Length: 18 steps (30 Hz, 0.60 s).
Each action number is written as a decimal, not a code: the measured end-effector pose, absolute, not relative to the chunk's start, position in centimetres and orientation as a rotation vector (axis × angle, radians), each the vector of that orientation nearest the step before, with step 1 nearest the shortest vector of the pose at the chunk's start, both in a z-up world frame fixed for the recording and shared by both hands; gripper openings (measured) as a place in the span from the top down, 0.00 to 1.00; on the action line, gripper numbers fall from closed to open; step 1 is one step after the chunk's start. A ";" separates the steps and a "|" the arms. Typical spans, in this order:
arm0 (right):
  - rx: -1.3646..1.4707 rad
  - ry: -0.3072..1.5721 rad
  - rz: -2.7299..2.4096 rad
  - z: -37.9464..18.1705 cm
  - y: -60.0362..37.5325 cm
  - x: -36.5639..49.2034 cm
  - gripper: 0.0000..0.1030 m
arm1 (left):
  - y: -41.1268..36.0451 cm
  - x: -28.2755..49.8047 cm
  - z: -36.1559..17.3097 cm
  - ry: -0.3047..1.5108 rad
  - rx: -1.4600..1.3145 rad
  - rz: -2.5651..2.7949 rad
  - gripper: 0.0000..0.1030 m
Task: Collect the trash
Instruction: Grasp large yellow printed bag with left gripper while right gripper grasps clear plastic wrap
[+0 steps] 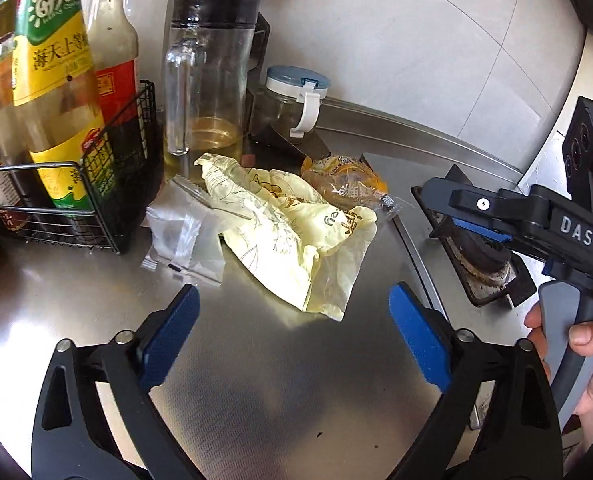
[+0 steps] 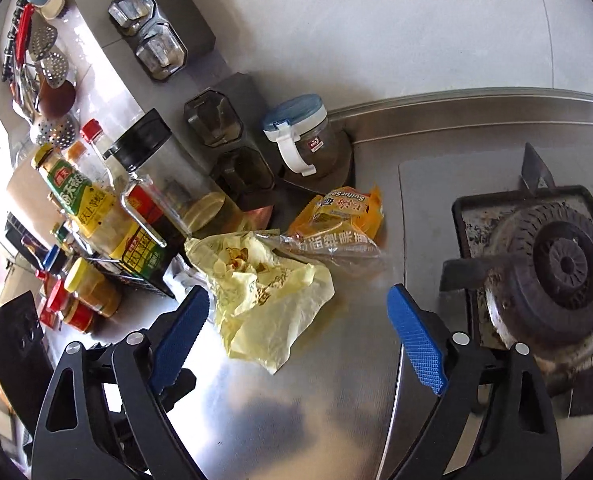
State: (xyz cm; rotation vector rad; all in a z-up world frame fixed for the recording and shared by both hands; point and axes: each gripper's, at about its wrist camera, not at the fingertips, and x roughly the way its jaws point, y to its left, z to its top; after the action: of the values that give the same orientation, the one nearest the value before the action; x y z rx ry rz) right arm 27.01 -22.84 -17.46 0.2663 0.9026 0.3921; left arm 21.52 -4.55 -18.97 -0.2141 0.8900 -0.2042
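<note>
A crumpled pale yellow plastic bag [image 1: 296,236] [image 2: 264,304] lies on the steel counter [image 1: 256,380]. Behind it sits an orange snack wrapper [image 1: 346,180] [image 2: 336,216], and to its left a clear plastic wrapper [image 1: 184,240]. My left gripper [image 1: 294,298] is open just in front of the bag, whose near corner reaches between the tips without touching the pads. My right gripper [image 2: 298,296] is open too, and the bag's near end lies between its fingers, untouched. The left wrist view also shows the right gripper [image 1: 436,212] from the side, held by a hand [image 1: 584,344].
A wire rack [image 1: 108,216] of sauce bottles stands at the left, with a glass oil pitcher [image 1: 208,80] and a blue-lidded jar [image 1: 292,100] behind the trash. A gas burner [image 2: 556,268] sits at the right. Spice boxes [image 2: 152,36] hang on the wall.
</note>
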 end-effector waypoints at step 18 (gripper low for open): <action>0.102 0.948 0.410 -21.6 -22.1 33.5 0.21 | -5.8 25.4 -23.2 0.984 -0.209 -0.222 0.66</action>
State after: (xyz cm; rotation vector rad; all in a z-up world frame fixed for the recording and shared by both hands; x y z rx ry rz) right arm 33.54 -22.14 -21.59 0.1018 0.9479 0.4100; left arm 25.43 -5.83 -23.18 -0.2094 0.9838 -0.2217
